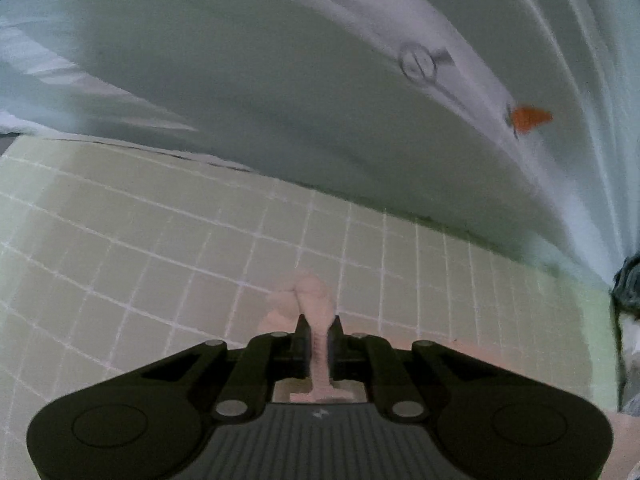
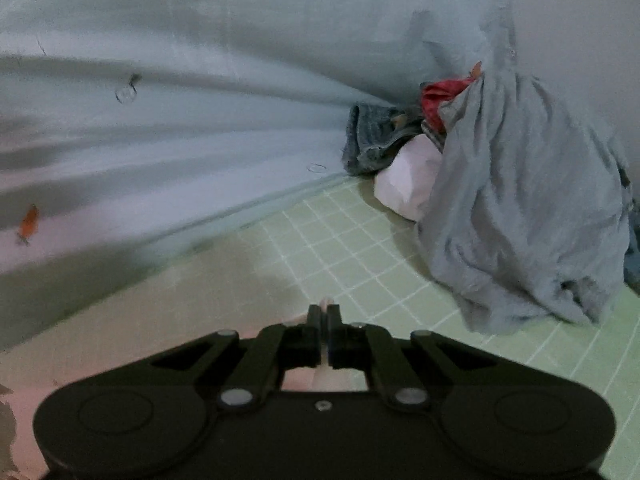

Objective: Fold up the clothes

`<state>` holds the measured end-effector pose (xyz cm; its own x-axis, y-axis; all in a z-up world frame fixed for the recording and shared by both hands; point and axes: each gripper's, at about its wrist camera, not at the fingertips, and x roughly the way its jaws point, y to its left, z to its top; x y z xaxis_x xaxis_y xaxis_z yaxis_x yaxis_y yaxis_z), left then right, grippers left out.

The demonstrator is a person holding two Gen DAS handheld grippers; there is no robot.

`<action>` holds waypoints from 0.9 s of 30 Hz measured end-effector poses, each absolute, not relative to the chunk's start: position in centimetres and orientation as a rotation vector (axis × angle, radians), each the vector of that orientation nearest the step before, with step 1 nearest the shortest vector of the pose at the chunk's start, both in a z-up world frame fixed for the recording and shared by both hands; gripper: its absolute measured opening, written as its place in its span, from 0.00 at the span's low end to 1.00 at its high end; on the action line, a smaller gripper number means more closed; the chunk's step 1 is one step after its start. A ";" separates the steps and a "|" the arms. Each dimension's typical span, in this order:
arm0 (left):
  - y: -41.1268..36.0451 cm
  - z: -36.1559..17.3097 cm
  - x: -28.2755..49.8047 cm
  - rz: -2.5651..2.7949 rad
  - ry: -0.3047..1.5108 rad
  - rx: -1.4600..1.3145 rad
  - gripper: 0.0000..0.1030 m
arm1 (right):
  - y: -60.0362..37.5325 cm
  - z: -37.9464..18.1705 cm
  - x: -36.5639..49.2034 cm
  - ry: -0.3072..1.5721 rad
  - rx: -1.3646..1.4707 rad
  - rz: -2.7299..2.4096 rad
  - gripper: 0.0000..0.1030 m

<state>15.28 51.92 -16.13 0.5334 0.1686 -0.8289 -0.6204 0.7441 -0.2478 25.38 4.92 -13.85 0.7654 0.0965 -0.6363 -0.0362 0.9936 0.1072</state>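
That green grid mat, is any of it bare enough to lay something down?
Yes. The mat is bare between the carrot-print shirt and the grey garment, and in the left view below the shirt's hem. It is crowded where the clothes pile meets the shirt.

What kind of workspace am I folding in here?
Likely a tabletop folding station: a green gridded cutting mat, a pale blue carrot-print shirt spread on it, and a pile of unfolded clothes waiting at the side.

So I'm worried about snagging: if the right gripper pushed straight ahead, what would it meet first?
Probably the pale carrot-print shirt across the green grid mat; depth is unclear. The laundry pile sits off right.
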 end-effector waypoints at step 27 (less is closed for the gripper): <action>48.3 -11.3 8.6 0.585 0.791 -0.430 0.86 | 12.4 -16.1 20.4 0.760 0.028 0.324 0.03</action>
<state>8.64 48.27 -11.30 0.5612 0.3245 -0.7614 -0.6333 0.7607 -0.1424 20.43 12.44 -16.08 0.6779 0.2988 -0.6716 -0.2785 0.9499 0.1416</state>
